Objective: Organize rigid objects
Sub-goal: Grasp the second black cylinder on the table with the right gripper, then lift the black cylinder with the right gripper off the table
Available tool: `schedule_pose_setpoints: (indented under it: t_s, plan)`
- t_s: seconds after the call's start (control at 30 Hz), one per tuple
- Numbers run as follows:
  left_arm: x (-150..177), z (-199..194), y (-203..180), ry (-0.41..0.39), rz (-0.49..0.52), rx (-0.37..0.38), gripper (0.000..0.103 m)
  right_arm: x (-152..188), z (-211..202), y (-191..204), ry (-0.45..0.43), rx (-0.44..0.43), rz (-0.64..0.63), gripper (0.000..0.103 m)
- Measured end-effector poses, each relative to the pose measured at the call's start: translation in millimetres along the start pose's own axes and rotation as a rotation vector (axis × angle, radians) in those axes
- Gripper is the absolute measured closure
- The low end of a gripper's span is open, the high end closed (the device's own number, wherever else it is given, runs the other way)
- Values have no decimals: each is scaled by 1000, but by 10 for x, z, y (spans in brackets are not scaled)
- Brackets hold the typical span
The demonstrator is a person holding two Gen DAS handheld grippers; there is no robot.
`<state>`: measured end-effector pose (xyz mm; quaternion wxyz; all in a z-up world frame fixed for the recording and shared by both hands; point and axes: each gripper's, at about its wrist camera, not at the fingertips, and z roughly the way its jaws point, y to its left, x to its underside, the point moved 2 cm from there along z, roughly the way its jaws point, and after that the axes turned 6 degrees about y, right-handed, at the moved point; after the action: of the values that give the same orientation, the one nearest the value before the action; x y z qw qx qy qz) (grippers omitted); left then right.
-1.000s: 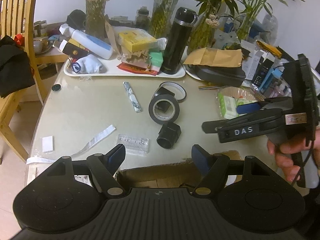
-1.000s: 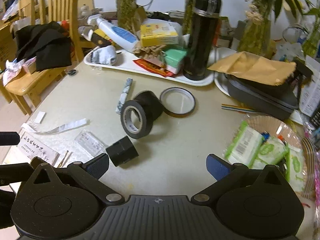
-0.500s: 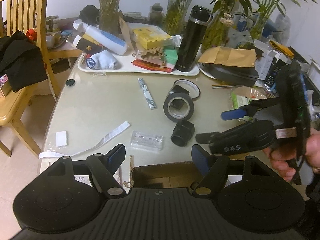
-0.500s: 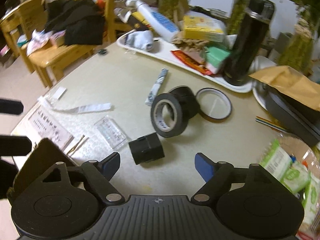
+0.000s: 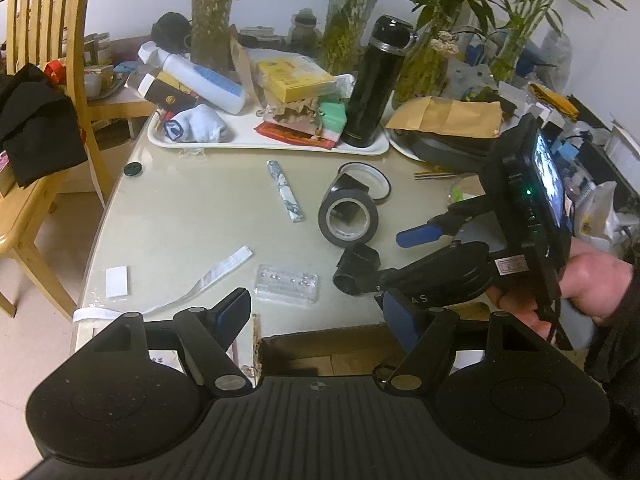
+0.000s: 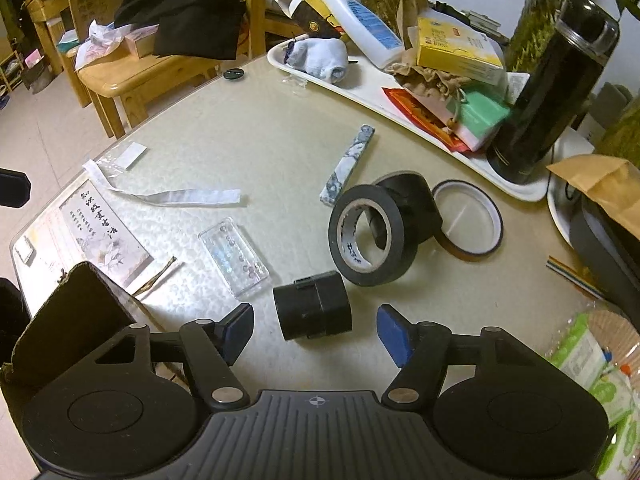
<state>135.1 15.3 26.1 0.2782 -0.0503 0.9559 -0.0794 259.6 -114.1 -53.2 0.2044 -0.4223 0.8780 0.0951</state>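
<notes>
right wrist view is showing the right hand-held gripper (image 6: 316, 330) closing its jaws around a black cylinder part (image 6: 313, 306) that is lying on its side on the counter (image 6: 248, 140); the blue pads (image 6: 390, 330) are standing on either side of the part with gaps remaining, not yet pressing on it. just beyond it a black tape roll (image 6: 370, 236) is leaning upright against a second black roll (image 6: 416, 204), with a thin amber tape ring (image 6: 468, 220) lying flat beside them. a clear plastic block (image 6: 234, 256) is lying to the left of the cylinder, and a marbled bar (image 6: 348, 164) is sitting farther back. a white tray (image 6: 360, 80) at the far edge is carrying a black flask (image 6: 552, 92).

left wrist view is showing the left hand-held gripper (image 5: 316, 316) hanging partly open and empty over the near counter edge, while a person's hand (image 5: 592, 284) is gripping the right tool's handle.
</notes>
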Motion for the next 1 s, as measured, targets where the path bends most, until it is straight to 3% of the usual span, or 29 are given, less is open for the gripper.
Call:
schedule_pose_setpoints:
  t_s: [0.43,0.57,0.63,1.0]
  plan:
    - [2,50,57,16,-11,-31,30,-50,224,47,38,33,-42,35]
    - [5,70,35,17,7,-42,30,-55,273,85,46,35,-44,53]
    - [13,94,30,23,11,-52,30,-56,275,93,44,42,-37,54]
    - [38,210,76,40,28,-41,30,-6,-291,-81,3,39,110,54]
